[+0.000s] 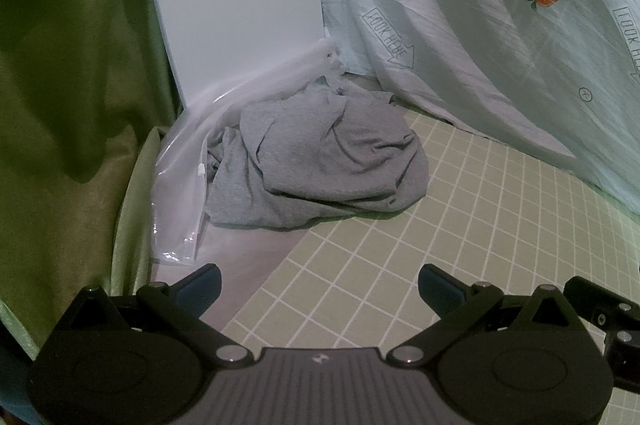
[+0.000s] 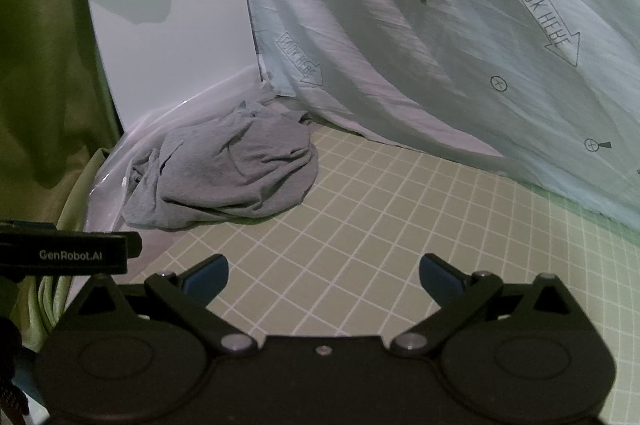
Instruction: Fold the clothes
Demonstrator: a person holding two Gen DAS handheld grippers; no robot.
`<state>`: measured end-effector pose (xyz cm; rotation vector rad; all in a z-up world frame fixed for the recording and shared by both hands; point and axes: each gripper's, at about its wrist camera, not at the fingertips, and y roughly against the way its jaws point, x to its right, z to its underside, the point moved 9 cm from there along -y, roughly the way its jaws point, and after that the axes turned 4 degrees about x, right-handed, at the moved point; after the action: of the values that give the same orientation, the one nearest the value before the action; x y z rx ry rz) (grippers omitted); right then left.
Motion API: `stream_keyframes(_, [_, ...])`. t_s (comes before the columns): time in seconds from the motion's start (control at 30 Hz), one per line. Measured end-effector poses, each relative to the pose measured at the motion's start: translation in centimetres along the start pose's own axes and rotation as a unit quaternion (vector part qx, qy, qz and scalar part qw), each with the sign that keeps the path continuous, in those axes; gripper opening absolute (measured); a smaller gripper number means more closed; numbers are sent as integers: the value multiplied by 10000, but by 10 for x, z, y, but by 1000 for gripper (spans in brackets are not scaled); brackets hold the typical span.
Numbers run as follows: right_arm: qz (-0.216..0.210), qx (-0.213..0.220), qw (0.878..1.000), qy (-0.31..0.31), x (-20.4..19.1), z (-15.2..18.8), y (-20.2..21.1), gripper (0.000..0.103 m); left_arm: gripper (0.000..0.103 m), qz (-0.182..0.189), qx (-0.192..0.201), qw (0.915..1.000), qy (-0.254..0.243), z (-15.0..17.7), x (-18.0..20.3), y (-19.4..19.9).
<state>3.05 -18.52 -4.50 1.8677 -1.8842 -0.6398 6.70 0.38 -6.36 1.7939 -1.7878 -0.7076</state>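
A crumpled grey garment (image 1: 316, 161) lies in a heap at the far left corner of the green grid mat (image 1: 460, 245), partly on a clear plastic bag (image 1: 180, 185). It also shows in the right wrist view (image 2: 228, 173), left of centre, on the same mat (image 2: 400, 245). My left gripper (image 1: 320, 289) is open and empty, low over the mat, short of the garment. My right gripper (image 2: 323, 279) is open and empty, further back and to the right of the heap. The left gripper's body (image 2: 68, 253) shows at the left edge of the right wrist view.
A pale blue sheet (image 1: 500, 25) printed with arrows and a carrot hangs behind the mat, also in the right wrist view (image 2: 440, 45). A white panel (image 1: 240, 5) stands behind the garment. Green cloth (image 1: 68, 85) drapes along the left side.
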Motion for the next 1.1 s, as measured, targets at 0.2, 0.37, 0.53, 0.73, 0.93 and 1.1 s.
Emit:
stream_keyframes(0.2, [-17,-1,10000,3,-1,1,0,103,103,-17,-5,10000,13,2,2,1])
stream_keyframes(0.37, [-2,-5,10000,8,0,2,-1,103,103,3,-3,10000,-10,2,1,0])
stream_keyframes(0.53, [-2,-12,10000,9,-1,1,-2,103,103,-11,-27,10000,-17,2,1,-2])
stream_keyframes(0.73, [-13,-20,10000,6,-1,1,-3,103,103,-38,-50,10000,-13,3,2,-2])
stream_keyframes(0.93, [-4,-31,10000,8,-2,2,-4,103,103,-41,-78,10000,-22,3,3,-3])
stream_keyframes(1.1, [11,-57,10000,-7,-1,2,-5,103,103,-29,-96,9999,-31,3,1,-4])
